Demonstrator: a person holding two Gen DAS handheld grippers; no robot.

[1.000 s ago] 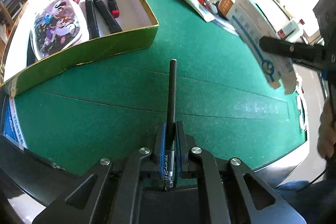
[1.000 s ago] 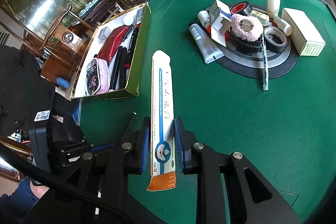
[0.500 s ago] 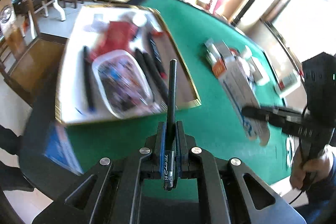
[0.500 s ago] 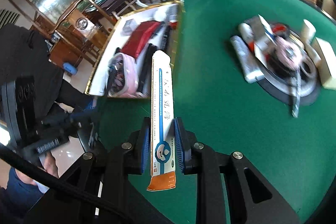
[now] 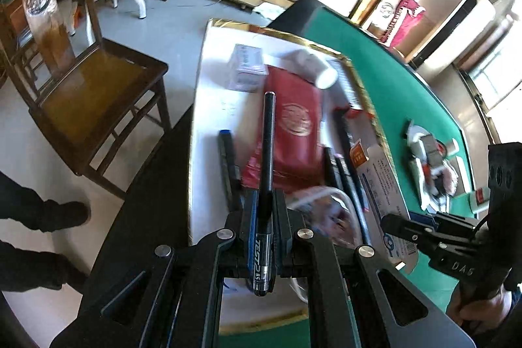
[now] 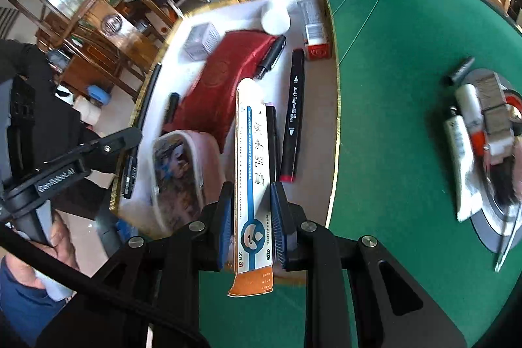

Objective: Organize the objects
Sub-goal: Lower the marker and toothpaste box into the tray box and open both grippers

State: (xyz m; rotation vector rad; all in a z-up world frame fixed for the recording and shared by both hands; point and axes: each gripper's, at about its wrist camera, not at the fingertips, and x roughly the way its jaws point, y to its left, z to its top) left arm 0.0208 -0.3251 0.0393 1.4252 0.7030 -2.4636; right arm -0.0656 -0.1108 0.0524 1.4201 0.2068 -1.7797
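Pen (image 5: 268,152) pinched near its butt in my left gripper (image 5: 264,211) and light, crushable carton (image 6: 253,172) clamped low in my right gripper (image 6: 252,204) both hang over the tray (image 6: 336,126), wanting gentle release.

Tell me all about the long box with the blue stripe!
The long box is thin white cardboard with a blue stripe, dark printed writing and an orange end with a loose flap. The right hand-held gripper pinches it near that orange end. Its far end points out over the gold-edged tray, above the pens and red pouch.
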